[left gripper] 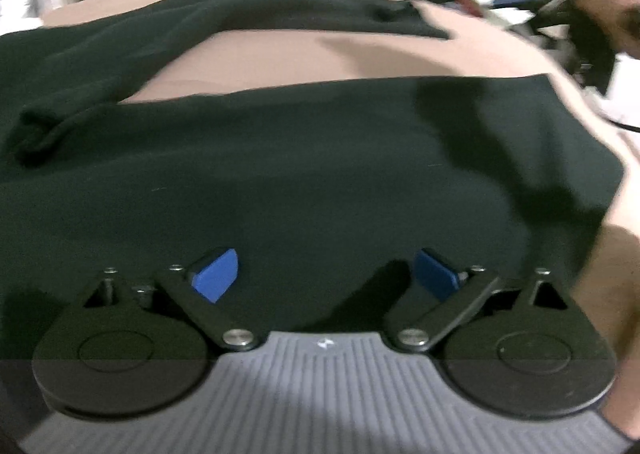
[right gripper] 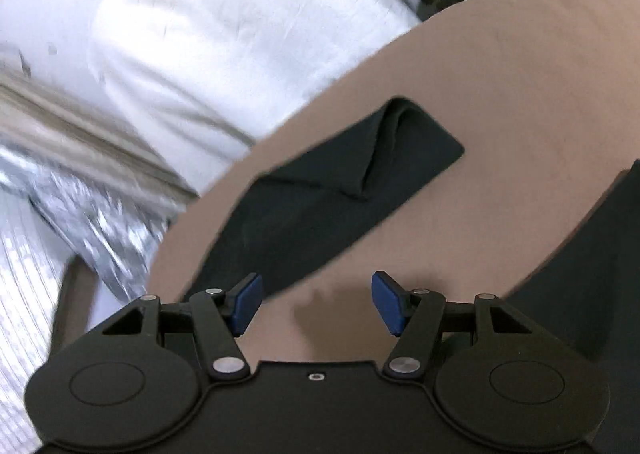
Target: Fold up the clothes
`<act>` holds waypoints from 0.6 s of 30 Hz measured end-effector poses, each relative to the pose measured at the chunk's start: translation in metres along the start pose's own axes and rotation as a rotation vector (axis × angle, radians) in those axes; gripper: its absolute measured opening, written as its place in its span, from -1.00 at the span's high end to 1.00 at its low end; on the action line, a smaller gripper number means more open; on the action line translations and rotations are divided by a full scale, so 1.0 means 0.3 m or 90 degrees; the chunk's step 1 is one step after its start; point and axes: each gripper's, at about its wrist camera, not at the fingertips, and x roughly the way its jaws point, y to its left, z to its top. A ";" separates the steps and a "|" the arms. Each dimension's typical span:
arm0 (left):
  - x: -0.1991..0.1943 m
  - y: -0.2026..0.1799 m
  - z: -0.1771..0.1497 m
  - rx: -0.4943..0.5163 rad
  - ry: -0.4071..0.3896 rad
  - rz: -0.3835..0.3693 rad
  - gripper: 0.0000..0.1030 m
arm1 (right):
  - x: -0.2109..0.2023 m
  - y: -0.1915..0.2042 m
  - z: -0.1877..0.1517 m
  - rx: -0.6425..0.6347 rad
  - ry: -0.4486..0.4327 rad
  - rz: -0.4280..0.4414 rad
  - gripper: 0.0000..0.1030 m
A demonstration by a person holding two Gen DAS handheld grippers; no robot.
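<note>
Left gripper wide open over the dark shirt, blue pads apart, nothing between them. Shirt spread flat on the tan table, filling the middle, with a folded-over part up at 11 o'clock. A hand up at 2 o'clock (blurry, on the other tool).

Right gripper open too, holding nothing, only bare table between its pads. Sleeve flat on the table toward 12 o'clock. White cloth at 10 o'clock.
</note>
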 end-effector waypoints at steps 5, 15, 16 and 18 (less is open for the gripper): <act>-0.065 0.056 0.154 -0.011 -0.106 0.067 -0.78 | 0.032 -0.014 0.070 -0.055 -0.015 0.002 -0.29; 0.160 0.287 0.447 -0.079 -0.025 0.267 -0.79 | 0.248 -0.274 0.168 -0.050 -0.013 -0.081 -0.24; 0.171 0.301 0.455 -0.098 -0.030 0.257 -0.79 | 0.265 -0.267 0.176 -0.070 -0.013 -0.080 -0.24; 0.195 0.326 0.469 -0.115 -0.034 0.256 -0.80 | 0.294 -0.264 0.186 -0.105 -0.031 -0.100 -0.24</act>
